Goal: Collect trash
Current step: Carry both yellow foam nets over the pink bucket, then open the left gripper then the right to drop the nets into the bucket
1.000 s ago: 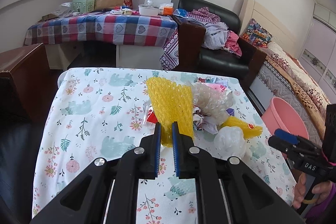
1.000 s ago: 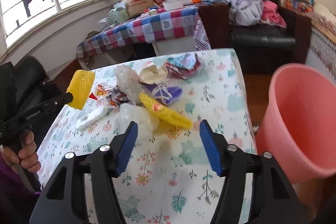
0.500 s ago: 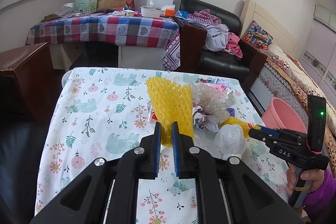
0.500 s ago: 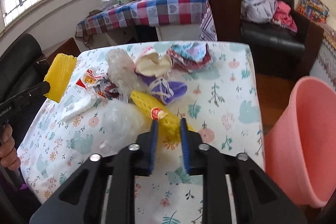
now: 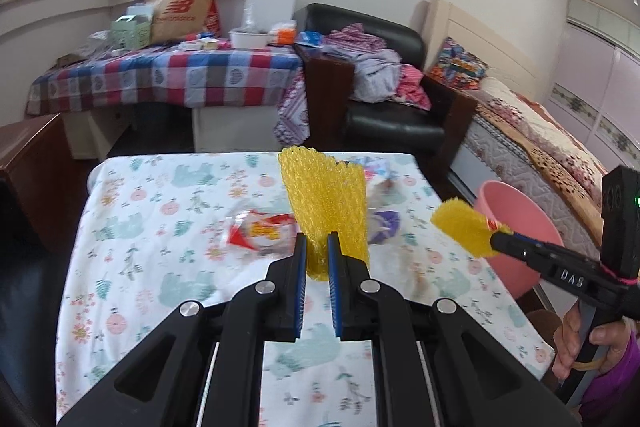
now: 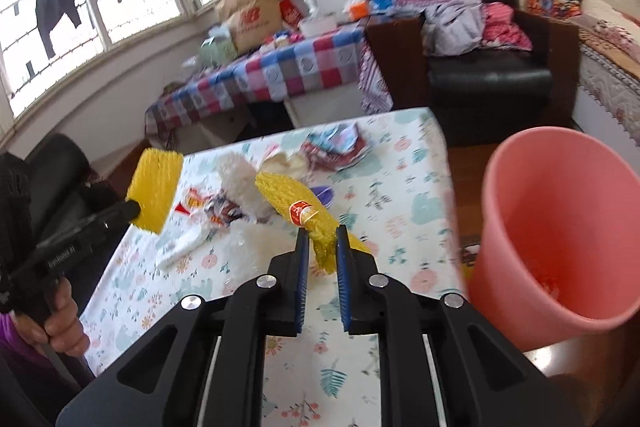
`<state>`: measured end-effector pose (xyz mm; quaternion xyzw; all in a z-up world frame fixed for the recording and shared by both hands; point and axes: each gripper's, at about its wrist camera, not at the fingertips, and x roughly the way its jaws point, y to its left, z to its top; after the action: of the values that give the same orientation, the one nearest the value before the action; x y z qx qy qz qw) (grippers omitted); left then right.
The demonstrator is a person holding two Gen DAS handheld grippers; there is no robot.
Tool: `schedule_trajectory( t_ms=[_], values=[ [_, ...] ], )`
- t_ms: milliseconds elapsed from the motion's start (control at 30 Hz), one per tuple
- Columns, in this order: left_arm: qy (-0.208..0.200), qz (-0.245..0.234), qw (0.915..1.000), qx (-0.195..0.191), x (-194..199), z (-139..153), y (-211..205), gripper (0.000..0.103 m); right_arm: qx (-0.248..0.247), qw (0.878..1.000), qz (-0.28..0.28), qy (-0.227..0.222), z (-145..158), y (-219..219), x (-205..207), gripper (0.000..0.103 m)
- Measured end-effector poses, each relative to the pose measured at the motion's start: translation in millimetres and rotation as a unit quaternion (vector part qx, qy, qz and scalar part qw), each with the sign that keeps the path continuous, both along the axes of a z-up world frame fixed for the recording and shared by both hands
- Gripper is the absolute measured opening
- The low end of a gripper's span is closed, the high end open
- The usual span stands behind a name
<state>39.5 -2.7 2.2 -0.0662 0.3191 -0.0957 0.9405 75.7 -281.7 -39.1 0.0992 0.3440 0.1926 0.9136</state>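
Grippers clamp yellow foam nets: left gripper (image 5: 317, 242) one, right gripper (image 6: 322, 236) other.

two yellow foam nets lifted, the rest still on the cloth

we see one yellow foam net (image 5: 326, 203) upright, a labelled yellow net (image 6: 298, 209) slanting above the wrapper pile (image 6: 224, 203), and the pink bin (image 6: 560, 227) beside the table.

Your left gripper (image 5: 317, 241) points forward and downward, jaws nearly together, clamping a yellow foam net (image 5: 326, 205); your right gripper (image 6: 322, 235) has just been closing and now pinches a second yellow foam net (image 6: 298, 209); your hands (image 5: 592, 341) grasp the handles.
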Motion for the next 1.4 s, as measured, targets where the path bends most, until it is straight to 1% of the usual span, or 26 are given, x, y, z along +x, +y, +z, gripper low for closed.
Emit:
schedule_trajectory(
  t_ms=[133,267,367,467,567,733,800,933,1167,1300,1367,1400],
  values=[
    [-0.014,-0.039,0.9991,0.000,2,7,-29,0.009,0.012,0.999,-0.040,-0.002,4,-30,-5,0.013],
    [-0.024,-0.085,0.9961,0.002,7,13,-64,0.009,0.020,0.995,-0.102,-0.004,6,-70,-12,0.013],
    [-0.028,-0.122,0.9922,0.005,12,13,-96,0.009,0.025,0.990,-0.141,0.004,3,-94,-14,0.013],
    [-0.026,-0.156,0.9874,0.006,18,10,-127,0.009,0.029,0.982,-0.185,0.014,-3,-122,-17,0.013],
    [-0.026,-0.185,0.9823,0.014,25,8,-157,0.009,0.030,0.977,-0.211,0.020,-9,-141,-18,0.013],
    [-0.023,-0.223,0.9742,0.023,41,5,-202,0.009,0.036,0.971,-0.237,0.024,-18,-158,-20,0.013],
    [-0.019,-0.231,0.9723,0.026,49,3,-216,0.009,0.034,0.969,-0.245,0.026,-21,-164,-22,0.013],
    [0.001,-0.251,0.9677,0.028,62,-8,-246,0.009,0.039,0.965,-0.257,0.033,-29,-175,-24,0.013],
    [0.028,-0.279,0.9591,0.038,66,-26,-274,0.009,0.044,0.964,-0.262,0.031,-33,-184,-27,0.013],
    [0.038,-0.281,0.9579,0.043,67,-32,-283,0.010,0.040,0.963,-0.264,0.038,-36,-184,-24,0.014],
    [0.041,-0.275,0.9598,0.039,69,-34,-282,0.011,0.040,0.963,-0.262,0.041,-37,-184,-23,0.014],
    [0.042,-0.273,0.9605,0.036,70,-34,-281,0.013,0.040,0.963,-0.262,0.042,-38,-184,-23,0.014]
  ],
)
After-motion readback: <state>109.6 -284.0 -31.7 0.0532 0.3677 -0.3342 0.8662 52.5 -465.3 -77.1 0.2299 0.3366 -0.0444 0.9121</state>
